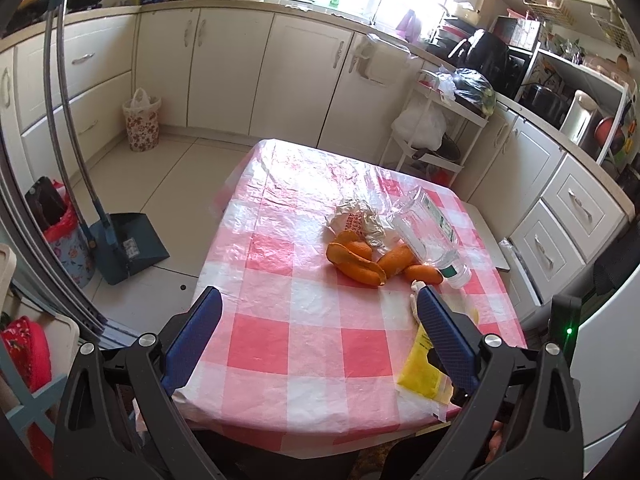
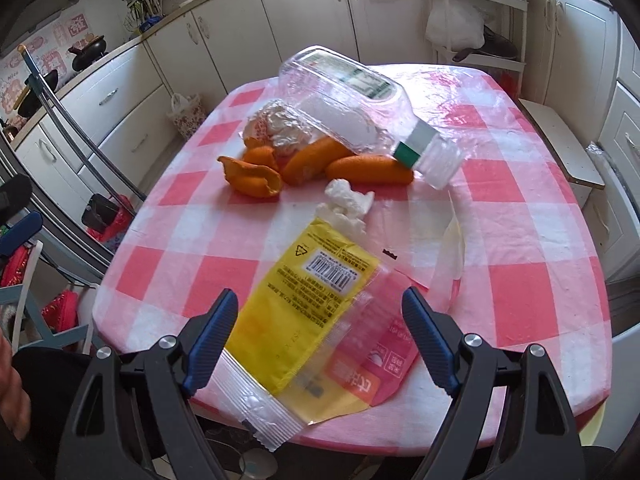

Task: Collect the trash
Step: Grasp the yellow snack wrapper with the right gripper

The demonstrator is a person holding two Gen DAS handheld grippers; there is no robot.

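On the pink checked tablecloth [image 1: 280,340] lie orange peels [image 1: 360,262], a crumpled foil wrapper [image 1: 358,220], a tipped clear plastic bottle [image 1: 430,228] and a white tissue [image 1: 414,300]. My left gripper [image 1: 319,292] hovers open over the near part of the table, nothing between its fingers. My right gripper [image 2: 319,294] is open above a flat yellow and pink wrapper [image 2: 304,312] at the table's near edge, its fingers on either side and apart from it. Beyond the wrapper are the tissue [image 2: 346,204], the peels [image 2: 256,178] and the bottle [image 2: 352,112].
A flowered bin with a bag [image 1: 142,124] stands by the far cabinets. A blue dustpan [image 1: 128,244] and a bin with a red bag [image 1: 64,232] stand left of the table. A white cart [image 1: 436,128] is behind it. A scrap of clear plastic [image 2: 452,240] lies right of the wrapper.
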